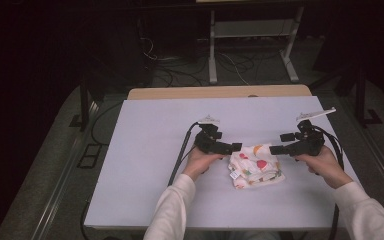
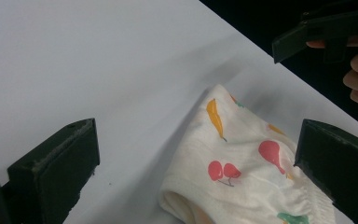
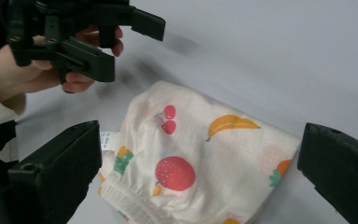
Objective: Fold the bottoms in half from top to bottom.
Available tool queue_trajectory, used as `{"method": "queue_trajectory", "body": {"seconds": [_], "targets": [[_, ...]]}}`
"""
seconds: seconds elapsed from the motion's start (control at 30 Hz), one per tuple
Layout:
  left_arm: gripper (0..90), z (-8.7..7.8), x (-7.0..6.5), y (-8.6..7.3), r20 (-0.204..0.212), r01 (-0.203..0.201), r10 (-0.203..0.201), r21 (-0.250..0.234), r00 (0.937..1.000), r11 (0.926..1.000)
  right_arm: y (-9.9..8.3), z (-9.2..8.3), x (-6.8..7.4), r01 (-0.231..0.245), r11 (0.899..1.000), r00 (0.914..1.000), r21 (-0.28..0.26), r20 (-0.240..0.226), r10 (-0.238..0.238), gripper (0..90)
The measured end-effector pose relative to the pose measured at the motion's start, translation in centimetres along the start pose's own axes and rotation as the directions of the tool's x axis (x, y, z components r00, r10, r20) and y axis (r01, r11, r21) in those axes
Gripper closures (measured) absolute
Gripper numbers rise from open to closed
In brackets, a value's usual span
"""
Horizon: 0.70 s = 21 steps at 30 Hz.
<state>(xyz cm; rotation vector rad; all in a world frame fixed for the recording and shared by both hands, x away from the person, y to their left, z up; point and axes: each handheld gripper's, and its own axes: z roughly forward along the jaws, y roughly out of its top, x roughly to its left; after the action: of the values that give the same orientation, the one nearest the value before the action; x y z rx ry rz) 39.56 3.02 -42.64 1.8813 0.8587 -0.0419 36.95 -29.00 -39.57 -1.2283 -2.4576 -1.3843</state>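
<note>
Since the folded fruit-print cloth [image 1: 255,166] lay finished on the bench [image 1: 145,150], both grippers — left gripper [image 1: 234,147], right gripper [image 1: 276,149] — flanked it, jaws apart and empty.

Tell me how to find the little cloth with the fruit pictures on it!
Look at the white table. Between the left gripper and the right gripper lies a small folded cloth. It is cream with cherries, a banana and a strawberry, the one soft, colourful thing there.

A lab: white table [image 1: 145,150], floor cables [image 1: 230,62], metal stand [image 1: 212,55].
</note>
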Motion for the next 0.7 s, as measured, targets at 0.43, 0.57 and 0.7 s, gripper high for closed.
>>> {"method": "queue_trajectory", "body": {"seconds": [0.43, 0.57, 0.7], "targets": [[0.0, 0.3, 1.4, -0.3, -0.022, 0.033, -0.033, 0.007, 0.9992, 0.9994, 0.5, 0.8, -2.4, -0.033, 0.999, 0.9988, 0.002, 0.038, 0.032, 0.0], [0.0, 0.4, 1.7, -0.4, -0.027, 0.039, -0.039, 0.008, 0.9989, 0.9992, 0.3, 0.9, -3.0, -0.046, 0.999, 0.9978, -0.001, 0.048, 0.046, 0.0], [0.0, 0.7, 1.9, -0.5, -0.019, 0.051, -0.051, 0.010, 0.9985, 0.9987, 0.2, 1.1, -3.6, -0.058, 0.998, 0.9969, -0.007, 0.053, 0.058, 0.0]]}}
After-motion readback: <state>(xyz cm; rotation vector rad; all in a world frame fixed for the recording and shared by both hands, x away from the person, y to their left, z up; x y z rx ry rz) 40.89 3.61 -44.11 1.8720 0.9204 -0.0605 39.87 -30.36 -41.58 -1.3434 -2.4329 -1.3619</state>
